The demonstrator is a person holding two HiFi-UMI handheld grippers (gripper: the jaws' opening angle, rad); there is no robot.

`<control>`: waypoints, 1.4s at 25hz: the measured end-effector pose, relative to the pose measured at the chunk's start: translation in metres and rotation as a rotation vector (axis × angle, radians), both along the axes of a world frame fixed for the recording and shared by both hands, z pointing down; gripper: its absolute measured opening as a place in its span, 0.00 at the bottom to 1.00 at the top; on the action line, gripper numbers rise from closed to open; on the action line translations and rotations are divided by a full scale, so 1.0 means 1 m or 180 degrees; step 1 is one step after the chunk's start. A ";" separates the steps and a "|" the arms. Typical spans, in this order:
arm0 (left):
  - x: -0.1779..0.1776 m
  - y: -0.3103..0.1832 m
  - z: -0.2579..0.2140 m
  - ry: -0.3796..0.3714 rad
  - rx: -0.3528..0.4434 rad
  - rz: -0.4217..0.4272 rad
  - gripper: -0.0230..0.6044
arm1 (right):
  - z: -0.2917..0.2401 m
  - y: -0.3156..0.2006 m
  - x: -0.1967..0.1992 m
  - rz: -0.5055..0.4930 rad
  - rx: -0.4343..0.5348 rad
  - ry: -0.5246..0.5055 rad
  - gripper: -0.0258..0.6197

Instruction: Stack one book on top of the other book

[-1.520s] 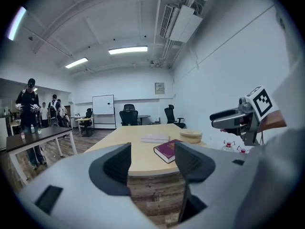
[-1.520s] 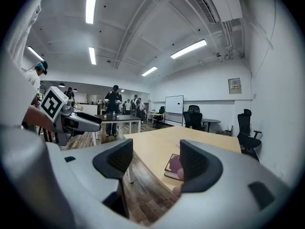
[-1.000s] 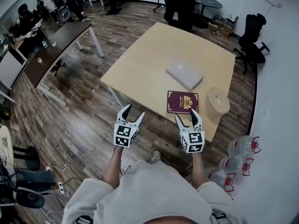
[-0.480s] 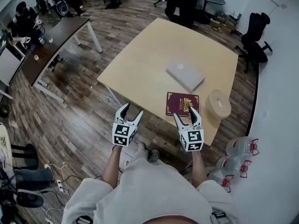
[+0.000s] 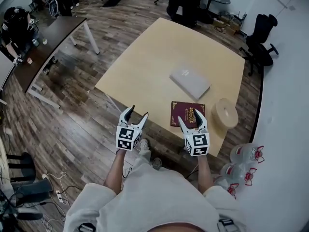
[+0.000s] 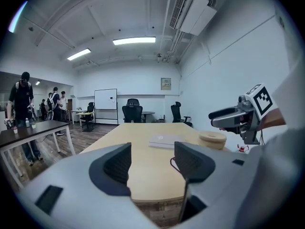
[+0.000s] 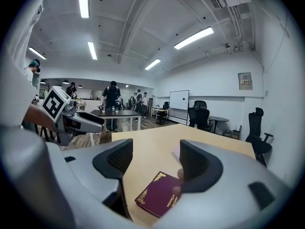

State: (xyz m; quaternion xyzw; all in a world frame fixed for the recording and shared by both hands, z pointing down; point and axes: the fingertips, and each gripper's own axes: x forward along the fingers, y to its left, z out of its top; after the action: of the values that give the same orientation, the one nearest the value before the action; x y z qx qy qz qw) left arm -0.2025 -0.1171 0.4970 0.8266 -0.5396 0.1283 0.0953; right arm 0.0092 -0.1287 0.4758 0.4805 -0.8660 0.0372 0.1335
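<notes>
The left gripper (image 5: 137, 114) is held just short of the near edge of the tabletop (image 5: 145, 66), and its jaws are seen apart with nothing between them. The right gripper (image 5: 190, 116) is held over the near edge of the tabletop, its jaws likewise apart and closed on nothing. A maroon book (image 5: 187, 113) with gold decoration is laid flat close to that near edge, and in the right gripper view it is seen just ahead of and below the jaws. A grey book (image 5: 189, 81) is laid flat farther in on the tabletop, apart from the maroon one. A round tan object (image 5: 224, 112) is set just right of the maroon book. Clear bottles (image 5: 244, 154) are stood on the floor at the right.
</notes>
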 end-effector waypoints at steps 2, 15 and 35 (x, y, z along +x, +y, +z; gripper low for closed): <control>-0.005 -0.012 0.004 0.0021 -0.0017 0.0014 0.49 | 0.001 -0.012 -0.005 0.0014 -0.0004 0.0029 0.50; -0.042 -0.094 0.013 0.0049 -0.0077 0.0216 0.49 | -0.003 -0.085 -0.045 0.0192 -0.0012 0.0102 0.50; -0.013 -0.121 0.036 0.0118 -0.0267 0.0535 0.49 | 0.016 -0.100 -0.026 0.0463 -0.0183 0.0156 0.50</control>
State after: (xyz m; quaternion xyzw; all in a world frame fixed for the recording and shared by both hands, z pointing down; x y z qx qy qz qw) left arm -0.2152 -0.2383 0.5331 0.8665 -0.4607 0.1430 0.1287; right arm -0.0166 -0.2287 0.4922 0.5389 -0.8238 0.0599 0.1653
